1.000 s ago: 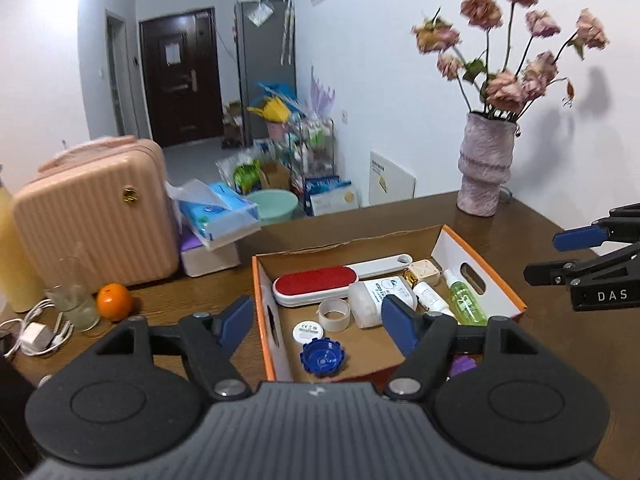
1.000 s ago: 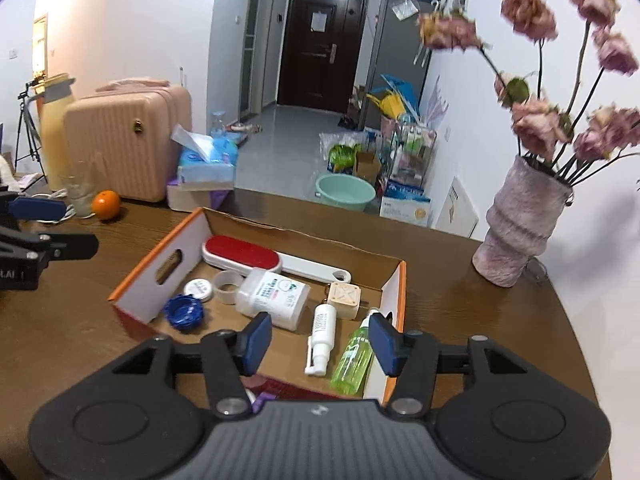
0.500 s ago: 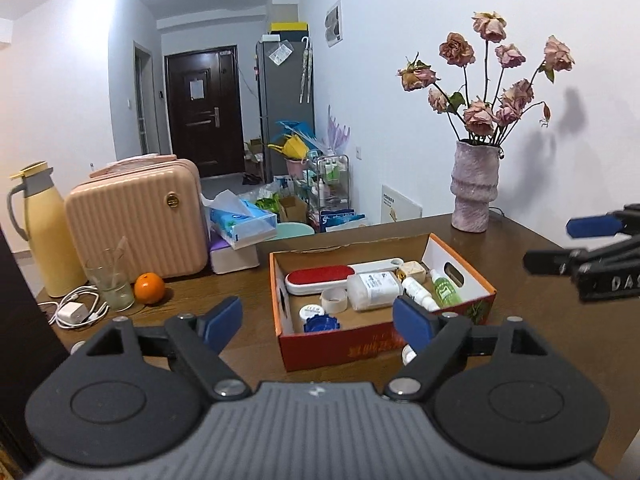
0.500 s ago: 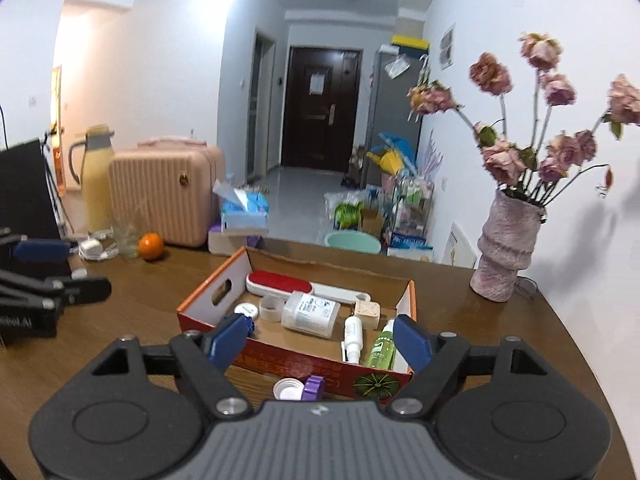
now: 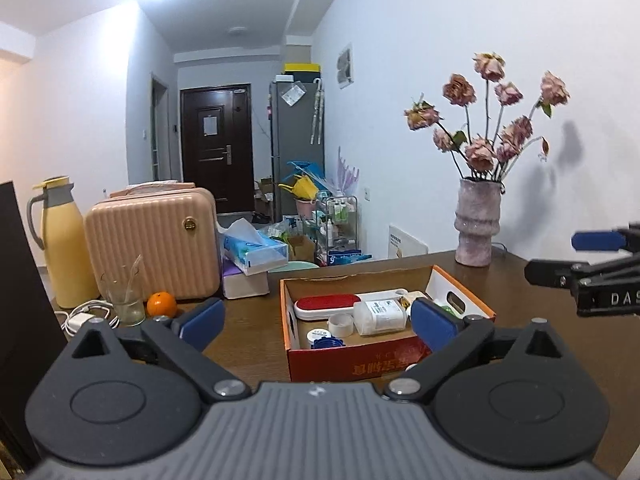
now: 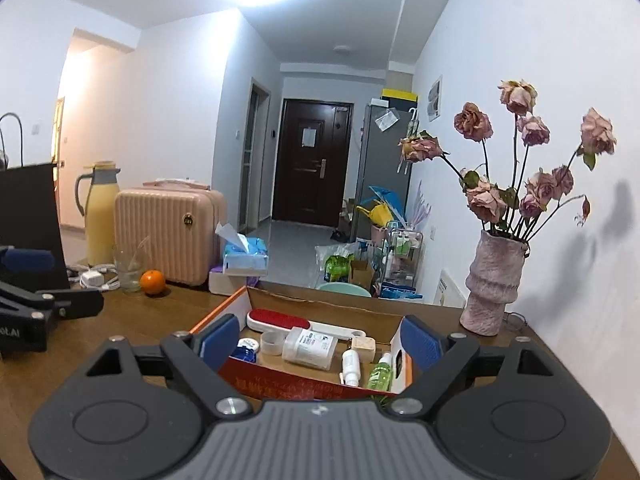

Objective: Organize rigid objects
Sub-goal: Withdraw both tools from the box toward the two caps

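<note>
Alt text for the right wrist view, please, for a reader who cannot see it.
The right tongs stand open and empty above a wooden table, framing an open cardboard box that holds a red lint brush, a white bottle, a green spray bottle and small lids. The left tongs show at the left edge; a vase of dried roses stands right.

One box [image 5: 352,360], one vase [image 5: 478,228], one orange [image 5: 161,304], one suitcase [image 5: 152,240]

Bare table [image 5: 256,344] lies ahead of the left jaws; the cardboard box [image 6: 304,386] stands across the right jaws' path, vase [image 6: 494,280] beyond.
</note>
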`<state>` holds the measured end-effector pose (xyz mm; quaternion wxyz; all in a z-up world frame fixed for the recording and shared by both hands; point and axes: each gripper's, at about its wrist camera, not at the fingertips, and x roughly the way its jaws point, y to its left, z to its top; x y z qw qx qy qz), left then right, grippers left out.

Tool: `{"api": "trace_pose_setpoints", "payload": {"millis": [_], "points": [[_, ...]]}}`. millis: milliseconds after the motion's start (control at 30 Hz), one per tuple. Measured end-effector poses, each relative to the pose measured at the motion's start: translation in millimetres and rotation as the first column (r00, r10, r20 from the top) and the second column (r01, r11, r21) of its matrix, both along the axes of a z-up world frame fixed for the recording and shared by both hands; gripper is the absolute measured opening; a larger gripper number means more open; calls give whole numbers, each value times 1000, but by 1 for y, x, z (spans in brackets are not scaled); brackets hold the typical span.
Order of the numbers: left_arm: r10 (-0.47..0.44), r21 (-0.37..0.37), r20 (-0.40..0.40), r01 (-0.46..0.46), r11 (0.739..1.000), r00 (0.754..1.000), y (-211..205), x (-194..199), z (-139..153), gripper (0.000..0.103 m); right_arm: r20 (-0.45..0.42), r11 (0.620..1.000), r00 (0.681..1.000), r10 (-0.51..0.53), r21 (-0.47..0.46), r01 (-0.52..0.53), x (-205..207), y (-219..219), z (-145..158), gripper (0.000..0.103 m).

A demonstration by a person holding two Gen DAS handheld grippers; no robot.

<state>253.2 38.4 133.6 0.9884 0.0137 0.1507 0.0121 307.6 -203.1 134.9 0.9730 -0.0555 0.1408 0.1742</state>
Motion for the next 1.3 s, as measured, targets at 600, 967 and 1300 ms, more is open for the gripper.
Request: {"api": "trace_pose_setpoints", "payload": {"millis": [600, 967, 1300], "points": [[23, -52, 21, -22, 998, 1000, -3, -106, -90, 103, 38, 998, 998, 43, 36, -44, -102, -10, -85, 96], [-44, -54, -147, 37, 998, 988, -24, -115, -140, 103, -92, 998, 995, -42, 46, 47, -133, -22, -145, 96], [-84, -17, -181, 82, 996, 980, -26, -20, -133, 103, -202, 997, 979, 38, 78, -22, -23, -20, -136, 94]]}}
